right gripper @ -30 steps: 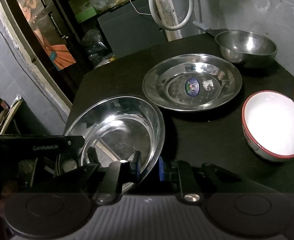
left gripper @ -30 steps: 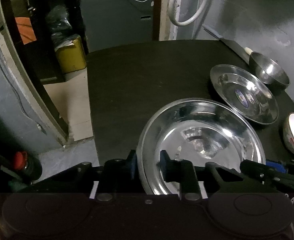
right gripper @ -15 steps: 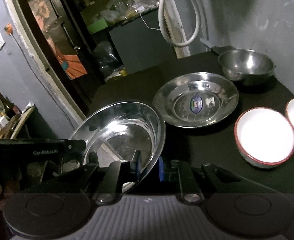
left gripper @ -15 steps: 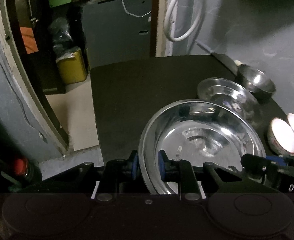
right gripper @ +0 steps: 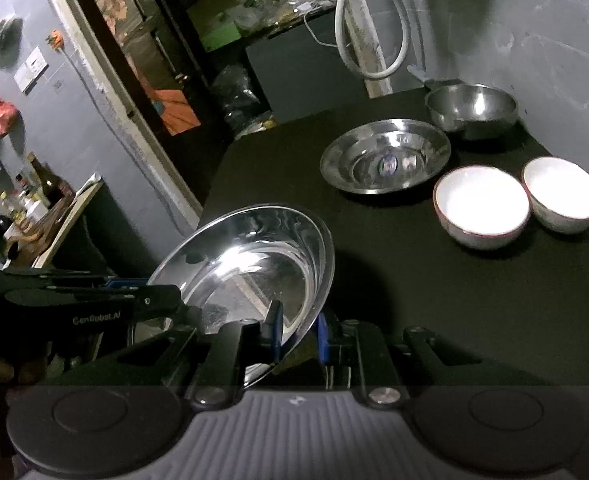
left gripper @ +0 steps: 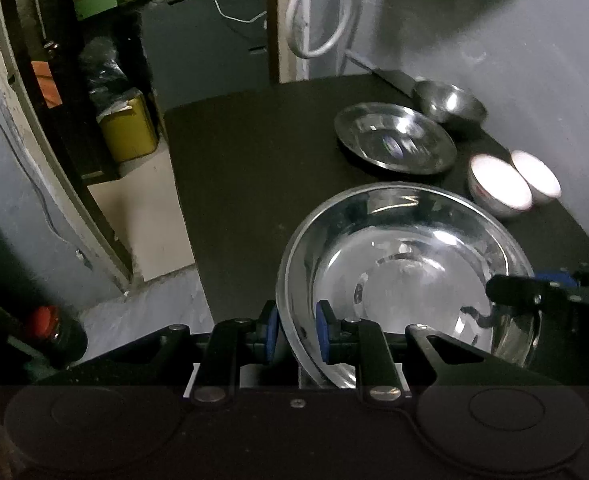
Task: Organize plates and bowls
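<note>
The large steel plate (left gripper: 406, 276) is empty and held off the dark surface (left gripper: 254, 168), low in both frames. The left gripper (left gripper: 296, 336) has its jaws clamped on the plate's left rim; the right gripper (right gripper: 298, 334) has its jaws clamped on the opposite rim. Toward the upper right stand one smaller steel plate (right gripper: 384, 156), one steel bowl (right gripper: 470, 110) and two white bowls, the nearer (right gripper: 480, 206) just beside the farther (right gripper: 560, 192). All look empty. Count: two plates, three bowls
</note>
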Demonstrator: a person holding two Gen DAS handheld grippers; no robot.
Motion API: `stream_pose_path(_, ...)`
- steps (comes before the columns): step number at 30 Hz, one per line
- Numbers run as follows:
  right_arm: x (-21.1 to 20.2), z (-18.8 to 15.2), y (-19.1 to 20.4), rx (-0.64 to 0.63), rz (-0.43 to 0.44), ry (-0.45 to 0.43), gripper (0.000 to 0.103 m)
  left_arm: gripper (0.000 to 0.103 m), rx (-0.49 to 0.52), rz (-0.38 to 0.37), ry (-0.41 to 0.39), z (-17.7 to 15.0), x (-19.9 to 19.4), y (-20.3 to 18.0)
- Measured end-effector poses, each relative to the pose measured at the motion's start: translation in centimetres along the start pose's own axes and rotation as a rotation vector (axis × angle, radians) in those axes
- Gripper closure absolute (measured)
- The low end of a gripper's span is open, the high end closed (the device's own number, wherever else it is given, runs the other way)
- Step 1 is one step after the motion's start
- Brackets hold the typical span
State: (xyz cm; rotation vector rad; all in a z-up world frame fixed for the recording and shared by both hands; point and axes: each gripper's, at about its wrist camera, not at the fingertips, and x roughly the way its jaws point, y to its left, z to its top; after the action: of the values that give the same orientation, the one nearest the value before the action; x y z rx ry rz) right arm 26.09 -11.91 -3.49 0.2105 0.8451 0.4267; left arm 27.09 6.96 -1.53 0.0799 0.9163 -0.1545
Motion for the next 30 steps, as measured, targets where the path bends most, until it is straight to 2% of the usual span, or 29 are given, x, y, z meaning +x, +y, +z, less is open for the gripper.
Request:
stream_pose_path(11,-1.5,-2.9,0.8,-0.066,-0.005,0.067,0.082,0.081,0.076,0.019,0.076,-3.1,-1.2,-1.7)
stream_pose_path(23,-1.3,-3.7,1.5,-0.113,-0.034,0.093,0.082,0.079,0.113,0.053,0.102,-3.6,-0.5,-2.5)
stream_pose_path(30,-1.1,-3.5,2.6,-0.174,-0.089,0.099,0.081,0.078,0.102,0.056,0.115,-3.5,0.0,-2.6)
